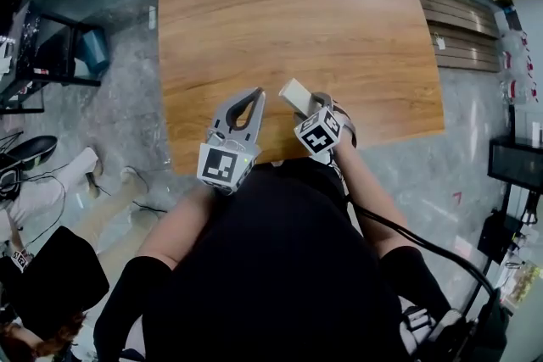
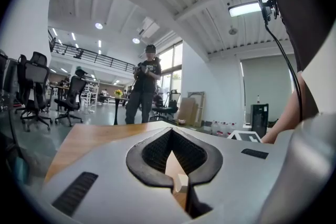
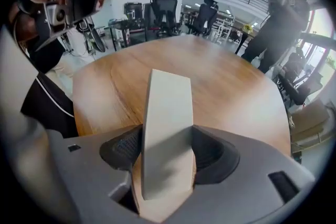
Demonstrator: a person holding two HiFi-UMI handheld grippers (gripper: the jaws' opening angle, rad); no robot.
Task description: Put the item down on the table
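The left gripper (image 1: 254, 96) is hovering over the near edge of the wooden surface (image 1: 288, 13) with its jaws closed together on nothing, while just to its right the right gripper (image 1: 312, 106) is clamping a pale flat block (image 1: 296, 92), which is jutting forward over that same edge.
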